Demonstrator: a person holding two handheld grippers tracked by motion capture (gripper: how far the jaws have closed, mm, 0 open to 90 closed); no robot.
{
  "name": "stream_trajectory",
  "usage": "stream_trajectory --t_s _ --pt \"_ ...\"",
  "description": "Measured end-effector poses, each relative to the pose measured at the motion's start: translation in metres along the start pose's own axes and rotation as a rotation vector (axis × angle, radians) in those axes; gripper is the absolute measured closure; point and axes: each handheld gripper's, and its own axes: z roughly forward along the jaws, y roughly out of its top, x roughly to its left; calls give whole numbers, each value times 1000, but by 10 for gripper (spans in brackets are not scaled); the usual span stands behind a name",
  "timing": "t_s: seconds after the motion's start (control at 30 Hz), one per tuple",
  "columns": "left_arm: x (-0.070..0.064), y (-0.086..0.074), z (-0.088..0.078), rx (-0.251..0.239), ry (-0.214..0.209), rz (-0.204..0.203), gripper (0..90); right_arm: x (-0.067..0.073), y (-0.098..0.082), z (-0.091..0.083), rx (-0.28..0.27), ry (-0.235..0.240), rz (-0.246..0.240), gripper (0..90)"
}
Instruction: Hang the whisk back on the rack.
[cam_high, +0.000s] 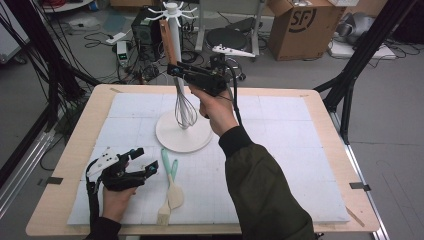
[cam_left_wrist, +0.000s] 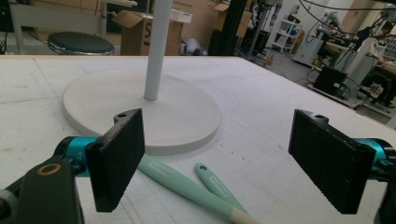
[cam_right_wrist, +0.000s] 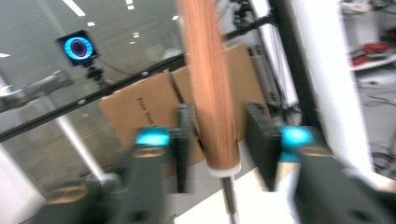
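Because a whisk with a wooden handle (cam_high: 168, 41) is being hung on the white rack (cam_high: 172, 20), the desk (cam_high: 320, 107) is arranged around that stand: its round base (cam_high: 197, 137) is set on the white mat (cam_high: 280, 150) near the middle of the far edge, and its post is kept upright so that the hooks at the top can be reached. The right tool (cam_high: 176, 69) is raised well above the desk and held level beside the post, with the handle passing upright between its jaws; in the right gripper view the pads (cam_right_wrist: 264, 142) are seen standing slightly clear of the wood (cam_right_wrist: 212, 93), so the handle is judged to be released rather than pinched, probably carried by a hook. The whisk's wires (cam_high: 184, 107) are left dangling just below the tool, close to the post and above the base. Near the left front corner the left tool (cam_high: 145, 161) is kept low over the mat, its jaws spread wide and nothing between them. Just beside it, toward the front edge, two mint-handled utensils (cam_high: 171, 185) are laid side by side, presumably waiting to be hung.
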Motion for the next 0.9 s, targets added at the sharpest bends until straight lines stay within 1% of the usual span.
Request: stream_trajectory --t_s 0.03,0.1,0.17,0.23,0.33,0.37,0.43,0.47,0.57,0.6,0.63,0.67,0.7,0.73,0.77,0.83,0.87,0.9 --pt "0 0 0 2 1 1 192 -1 0 -1 -1 -20 10 473" --pt "0 0 -1 2 3 -2 192 -4 0 -3 -11 -29 22 466" --pt "0 0 -1 2 2 -2 192 -4 2 -6 -16 -58 7 444" --pt "1 0 -1 2 4 1 192 -1 3 -8 -20 -69 -7 433" --pt "1 0 -1 4 4 2 192 4 5 -13 -47 -70 -30 430" --pt "1 0 -1 3 5 0 192 6 6 -15 -60 -75 -45 430" --pt "0 -1 0 3 4 -2 192 10 7 -17 -81 -71 -49 440" --pt "0 -1 0 5 4 0 192 13 8 -18 -93 -80 -55 443" --pt "0 0 0 5 5 1 192 19 10 -22 -151 -97 -86 476" --pt "1 0 0 4 4 1 192 19 11 -23 -169 -101 -96 509" --pt "1 0 0 4 2 0 192 20 12 -24 -179 -95 -99 532" --pt "1 0 0 5 2 -1 192 20 13 -26 -191 -100 -99 536" --pt "1 0 0 5 3 -1 192 20 13 -27 -197 -105 -105 562" --pt "1 0 0 5 1 -3 192 20 14 -27 -207 -118 -106 638" --pt "1 0 0 5 2 -3 193 20 14 -29 -217 -145 -106 688" --pt "1 0 -1 6 1 -4 193 17 15 -30 -240 -164 -93 726" --pt "1 0 -1 6 3 -4 193 16 15 -31 -247 -168 -90 733" --pt "1 0 -1 5 5 -2 193 14 16 -32 -250 -171 -86 763"
